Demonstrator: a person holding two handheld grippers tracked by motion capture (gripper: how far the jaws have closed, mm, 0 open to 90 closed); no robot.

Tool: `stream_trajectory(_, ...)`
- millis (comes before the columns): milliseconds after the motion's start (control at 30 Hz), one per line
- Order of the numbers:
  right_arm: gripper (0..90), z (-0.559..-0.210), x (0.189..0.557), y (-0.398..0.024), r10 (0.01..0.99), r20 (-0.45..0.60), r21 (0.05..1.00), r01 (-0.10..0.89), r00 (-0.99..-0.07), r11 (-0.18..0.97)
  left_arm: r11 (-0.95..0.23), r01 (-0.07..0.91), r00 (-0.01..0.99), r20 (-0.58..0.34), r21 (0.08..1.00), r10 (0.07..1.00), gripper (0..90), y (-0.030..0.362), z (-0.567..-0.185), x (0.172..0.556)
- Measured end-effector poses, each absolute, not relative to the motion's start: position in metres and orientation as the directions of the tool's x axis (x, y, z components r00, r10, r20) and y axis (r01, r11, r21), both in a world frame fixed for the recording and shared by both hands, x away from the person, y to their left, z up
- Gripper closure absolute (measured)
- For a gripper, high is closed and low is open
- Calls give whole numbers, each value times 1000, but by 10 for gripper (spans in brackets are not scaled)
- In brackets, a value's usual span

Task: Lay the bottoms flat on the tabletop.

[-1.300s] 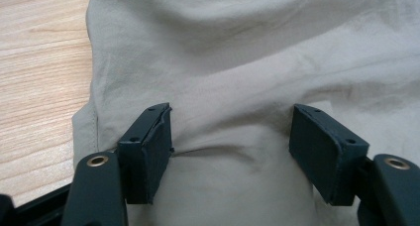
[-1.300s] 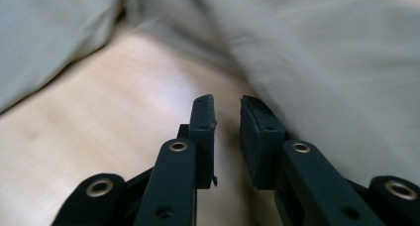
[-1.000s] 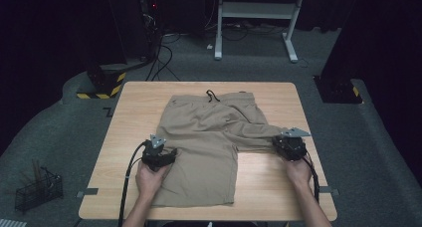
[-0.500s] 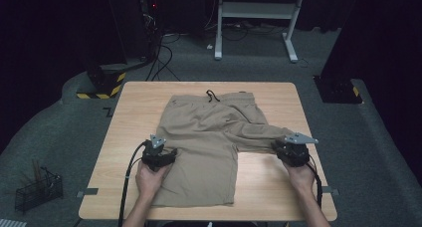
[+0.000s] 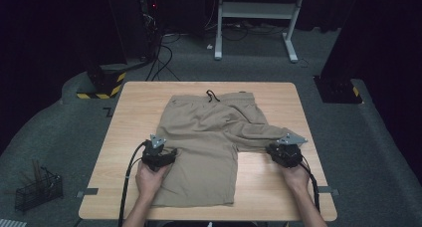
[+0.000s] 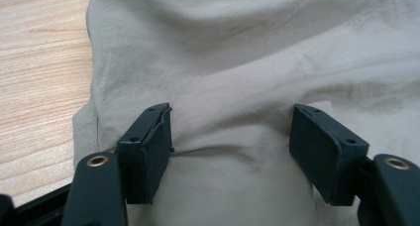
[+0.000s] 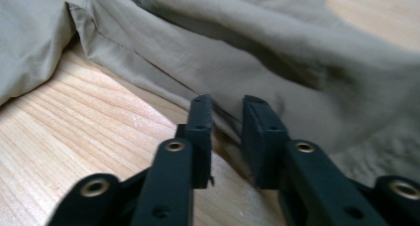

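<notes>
Khaki shorts lie spread on the wooden table, waistband and black drawstring at the far side. My left gripper rests on the left leg, jaws wide apart. In the left gripper view its fingertips straddle a raised fold of the cloth without squeezing it. My right gripper sits low at the hem of the right leg. Its jaws have just been opening; a narrow gap shows between them, with the hem edge lying at their tips.
Bare wood runs in front of the right hem and along the table's near edge. On the floor, a black wire basket stands at the left, and a white desk frame and cables lie behind the table.
The right gripper has sunk toward the table at the right leg's hem, and its jaws have parted slightly. The left gripper and the shorts under it have stayed put.
</notes>
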State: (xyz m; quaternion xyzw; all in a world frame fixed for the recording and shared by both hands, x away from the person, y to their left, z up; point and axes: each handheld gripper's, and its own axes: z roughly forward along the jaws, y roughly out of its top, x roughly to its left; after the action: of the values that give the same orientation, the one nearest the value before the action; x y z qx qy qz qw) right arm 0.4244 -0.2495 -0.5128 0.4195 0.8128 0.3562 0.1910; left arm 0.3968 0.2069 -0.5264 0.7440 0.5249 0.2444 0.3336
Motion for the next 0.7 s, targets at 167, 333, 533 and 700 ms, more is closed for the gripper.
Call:
stream_trajectory(167, 748, -514, 422, -243, 805, -38, 737, 527, -593, 423, -227, 618, 330, 14, 753, 944, 329, 207, -526, 397)
stream_trajectory(333, 900, -514, 422, -243, 802, -71, 727, 520, -593, 449, -226, 618, 329, 13, 753, 944, 329, 207, -526, 397)
stream_trajectory(533, 900, -509, 418, -244, 799, -56, 753, 500, -599, 428, -226, 618, 329, 13, 753, 944, 329, 207, -526, 397)
stream_trajectory(700, 864, -507, 414, -233, 737, -54, 773, 439, -674, 458, -226, 618, 329, 13, 753, 944, 329, 207, -526, 397)
